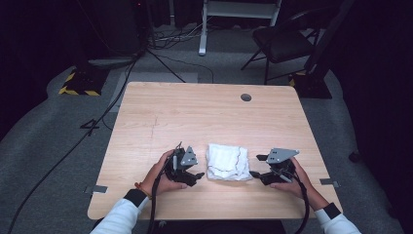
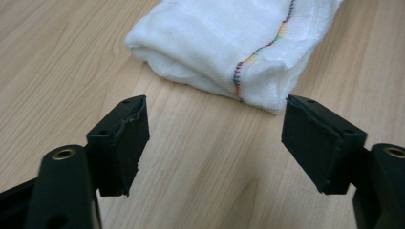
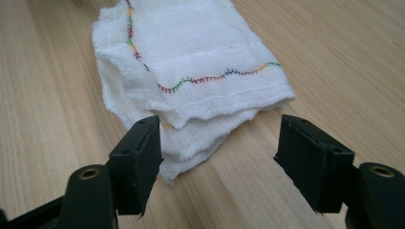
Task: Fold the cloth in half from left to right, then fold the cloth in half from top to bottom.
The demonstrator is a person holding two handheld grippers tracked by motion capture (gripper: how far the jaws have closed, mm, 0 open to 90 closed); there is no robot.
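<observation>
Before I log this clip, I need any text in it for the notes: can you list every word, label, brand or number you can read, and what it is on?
None can be read.
The folded white cloth carries only a multicoloured stitched line, no lettering.
The wooden table, the left gripper and the right gripper show no print.

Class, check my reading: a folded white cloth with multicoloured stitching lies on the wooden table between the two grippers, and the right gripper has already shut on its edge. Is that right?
Not quite. The right gripper is open: the right gripper view shows its jaws spread wide, one on each side of the corner of the white cloth, clamping nothing. The rest holds: the cloth lies folded on the wooden table between the right gripper and the left gripper.
</observation>
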